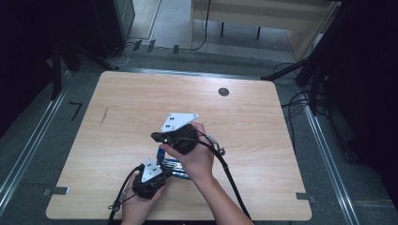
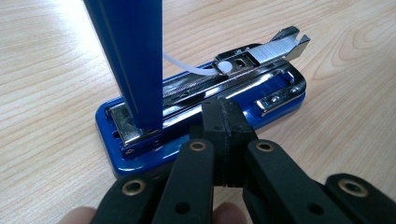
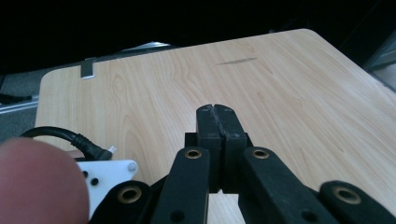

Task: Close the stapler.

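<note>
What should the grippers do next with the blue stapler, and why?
Probably bring the right gripper back down to the stapler. Its blue lid stands up, the staple tray is bare, and the left gripper, shut, rests at the base, while the right one is shut over bare table.

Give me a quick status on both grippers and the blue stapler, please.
Left gripper shut, tips against the stapler base. Right gripper shut, empty, over bare table. Blue stapler hinged open, top arm upright, staple strip exposed. Nothing in the way.
</note>
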Demonstrator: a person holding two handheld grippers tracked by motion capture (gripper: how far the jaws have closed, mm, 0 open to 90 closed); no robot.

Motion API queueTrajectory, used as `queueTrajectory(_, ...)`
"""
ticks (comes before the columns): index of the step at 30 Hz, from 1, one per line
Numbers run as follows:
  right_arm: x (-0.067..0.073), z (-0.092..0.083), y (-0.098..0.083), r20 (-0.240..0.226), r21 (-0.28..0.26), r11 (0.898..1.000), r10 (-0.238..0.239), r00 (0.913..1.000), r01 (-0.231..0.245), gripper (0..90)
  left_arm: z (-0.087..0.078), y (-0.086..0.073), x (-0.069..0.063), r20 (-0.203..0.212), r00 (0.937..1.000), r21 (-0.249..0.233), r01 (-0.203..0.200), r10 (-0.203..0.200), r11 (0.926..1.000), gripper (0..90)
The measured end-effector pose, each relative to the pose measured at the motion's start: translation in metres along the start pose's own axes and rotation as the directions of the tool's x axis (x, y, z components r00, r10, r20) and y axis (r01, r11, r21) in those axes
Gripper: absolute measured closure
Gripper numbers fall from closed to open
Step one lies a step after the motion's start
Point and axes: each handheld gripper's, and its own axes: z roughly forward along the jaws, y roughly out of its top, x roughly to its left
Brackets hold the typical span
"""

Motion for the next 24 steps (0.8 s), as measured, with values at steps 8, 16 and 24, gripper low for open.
queueTrajectory(8, 0.006, 0.01, -0.004, -0.016, 0.052, 0.998, -0.032, 0.9993, 0.033, 90.0, 0.0, 0.0, 0.0, 0.002, 1.0, -0.002, -0.001, 0.001, 1.0, 90.0)
queueTrajectory(16, 0.003, 0.005, -0.013, -0.013, 0.059, 0.998, -0.021, 0.9997, 0.022, 90.0, 0.0, 0.0, 0.0, -0.001, 1.0, -0.001, -0.002, 0.002, 1.0, 90.0)
queueTrajectory(24, 0.0, -0.001, -0.021, -0.008, 0.058, 0.998, 0.0, 1.0, 0.001, 90.0, 0.0, 0.0, 0.0, -0.004, 1.0, -0.003, -0.006, 0.006, 1.0, 90.0)
